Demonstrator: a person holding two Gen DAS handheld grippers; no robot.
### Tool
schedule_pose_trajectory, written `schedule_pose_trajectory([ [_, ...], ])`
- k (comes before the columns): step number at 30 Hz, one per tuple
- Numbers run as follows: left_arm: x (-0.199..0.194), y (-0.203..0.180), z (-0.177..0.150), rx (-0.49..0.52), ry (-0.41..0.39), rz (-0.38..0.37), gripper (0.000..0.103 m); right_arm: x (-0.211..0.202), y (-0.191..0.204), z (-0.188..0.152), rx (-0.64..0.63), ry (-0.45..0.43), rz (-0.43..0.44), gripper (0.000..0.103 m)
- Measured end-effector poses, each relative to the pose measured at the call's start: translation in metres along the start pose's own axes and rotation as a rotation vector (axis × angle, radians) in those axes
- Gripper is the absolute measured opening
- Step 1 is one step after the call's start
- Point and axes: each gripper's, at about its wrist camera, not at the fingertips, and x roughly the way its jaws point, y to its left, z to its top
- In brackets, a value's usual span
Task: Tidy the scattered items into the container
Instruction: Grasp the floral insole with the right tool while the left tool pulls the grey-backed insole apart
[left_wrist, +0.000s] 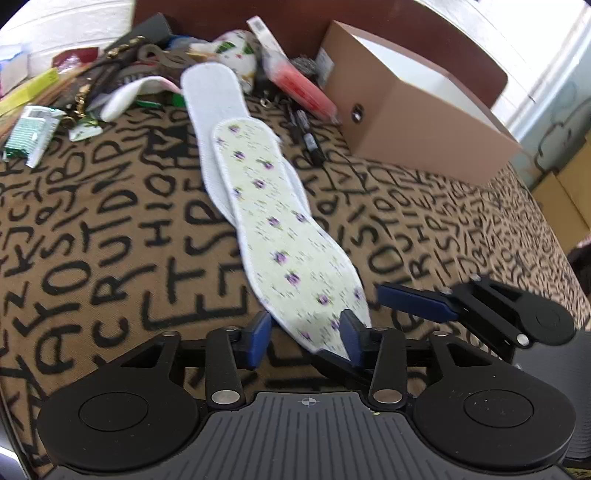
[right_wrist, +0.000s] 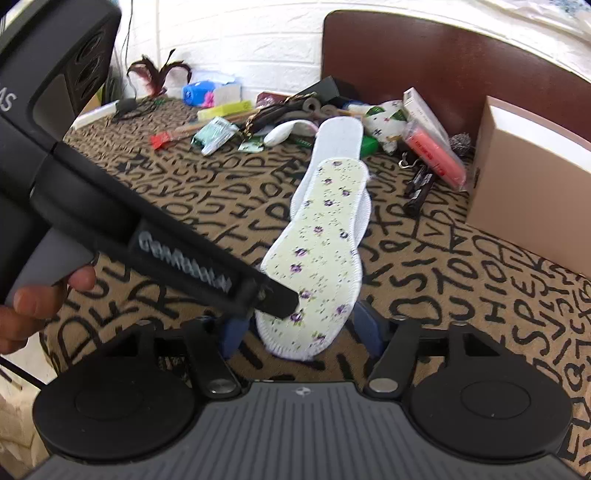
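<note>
Both grippers converge on the near end of the floral insole (left_wrist: 291, 240), which lies on the lettered tablecloth (left_wrist: 110, 229) overlapping a white insole (left_wrist: 212, 96). The left gripper (left_wrist: 306, 338) and right gripper (right_wrist: 301, 328) each stand part-open with that end between the pads; pad contact appears absent, though blur prevents certainty. The open cardboard box (left_wrist: 417, 122) sits well apart, at far right.

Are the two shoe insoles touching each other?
Touching. Both wrist views show the flowered insole lying partly on top of the white insole, overlapping it around the middle with no gap between them.
</note>
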Motion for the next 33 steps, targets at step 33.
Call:
schedule_pose_trajectory([
  [33,0.048,0.048,0.093,-0.102,-0.133,0.132,0.082,0.053,-0.025,0.02,0.053,0.045,-0.078,0.08],
])
